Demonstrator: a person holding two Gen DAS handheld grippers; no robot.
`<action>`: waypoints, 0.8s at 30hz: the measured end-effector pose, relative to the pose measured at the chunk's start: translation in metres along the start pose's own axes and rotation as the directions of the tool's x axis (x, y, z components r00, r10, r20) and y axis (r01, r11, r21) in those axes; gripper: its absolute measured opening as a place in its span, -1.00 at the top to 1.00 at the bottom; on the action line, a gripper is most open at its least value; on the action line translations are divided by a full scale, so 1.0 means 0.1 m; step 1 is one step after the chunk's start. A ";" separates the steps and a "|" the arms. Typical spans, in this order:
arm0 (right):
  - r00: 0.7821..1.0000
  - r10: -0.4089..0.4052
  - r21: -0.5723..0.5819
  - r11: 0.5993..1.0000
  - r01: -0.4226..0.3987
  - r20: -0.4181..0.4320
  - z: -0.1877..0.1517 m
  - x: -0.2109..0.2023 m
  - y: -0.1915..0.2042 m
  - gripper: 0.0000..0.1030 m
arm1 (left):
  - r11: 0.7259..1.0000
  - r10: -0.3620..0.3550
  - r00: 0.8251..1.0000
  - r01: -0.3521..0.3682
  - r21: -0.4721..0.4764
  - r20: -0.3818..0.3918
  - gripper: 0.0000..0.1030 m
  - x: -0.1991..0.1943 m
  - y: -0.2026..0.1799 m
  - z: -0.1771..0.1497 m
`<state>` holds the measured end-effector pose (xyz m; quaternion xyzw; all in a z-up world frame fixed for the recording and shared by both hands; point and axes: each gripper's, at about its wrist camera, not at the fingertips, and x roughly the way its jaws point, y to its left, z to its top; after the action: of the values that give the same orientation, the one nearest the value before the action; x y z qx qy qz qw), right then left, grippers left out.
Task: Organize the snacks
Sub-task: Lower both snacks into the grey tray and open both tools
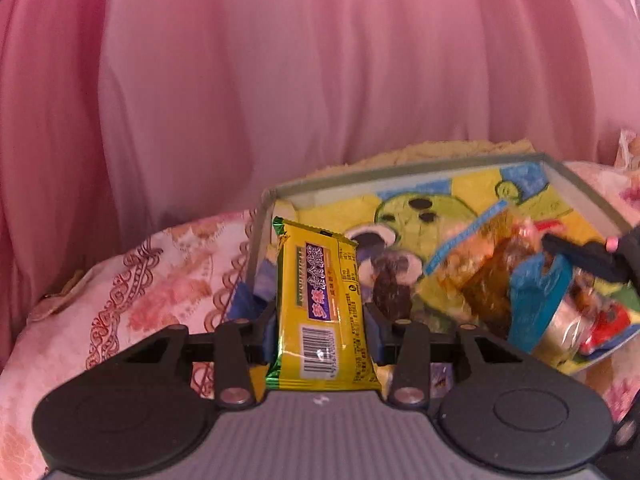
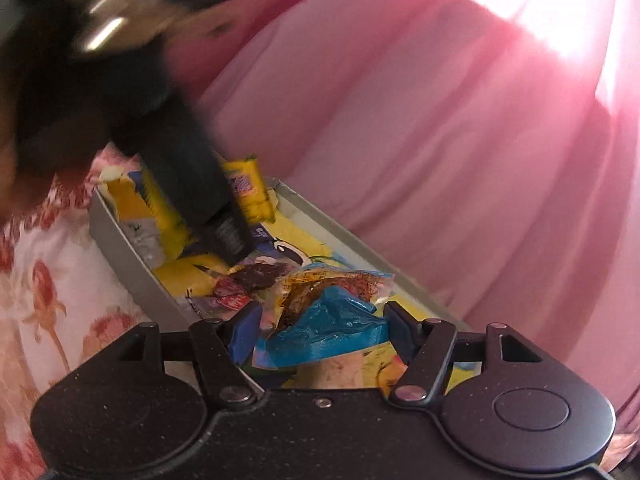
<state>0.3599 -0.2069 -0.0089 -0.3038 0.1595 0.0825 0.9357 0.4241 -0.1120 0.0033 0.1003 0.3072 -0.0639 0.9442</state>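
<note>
The left gripper (image 1: 320, 320) clamps a yellow foil snack bar with a purple label (image 1: 320, 308), held upright over the near-left corner of the shallow grey tray with a cartoon-printed floor (image 1: 400, 168). The right gripper (image 2: 320, 332) pinches a crinkled blue-and-clear snack packet (image 2: 332, 320) above the tray's near end. The tray lies on floral bedding (image 1: 160, 272).

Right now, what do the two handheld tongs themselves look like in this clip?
Left tongs: black linkage arms with silver pivot rivets, two round black discs, a ribbed grey body plate and blue finger pads. Right tongs: the same black linkages, rivets and discs, but a speckled black body with a small central screw, and blue pads. No cables or sleeves show.
</note>
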 end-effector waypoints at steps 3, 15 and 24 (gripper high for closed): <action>0.999 0.037 0.039 0.999 -0.036 -0.026 0.02 0.05 -0.05 -0.34 | 1.000 -0.008 1.000 0.008 -0.013 -0.012 0.11 0.02 0.00 -0.07; 0.999 0.018 0.129 0.992 -0.013 -0.038 -0.02 0.03 -0.14 -0.75 | 0.980 -0.065 0.997 0.055 -0.193 -0.045 -0.09 0.04 0.22 -0.18; 0.999 0.007 0.349 0.937 0.007 -0.038 0.02 -0.22 -0.47 -0.96 | 0.962 0.018 0.993 0.015 -0.271 0.117 -0.68 -0.44 0.47 -0.23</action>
<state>0.3520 -0.2447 0.0254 -0.1346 0.1896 0.0469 0.9715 0.3841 -0.0586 0.0189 -0.0338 0.2567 -0.0263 0.9656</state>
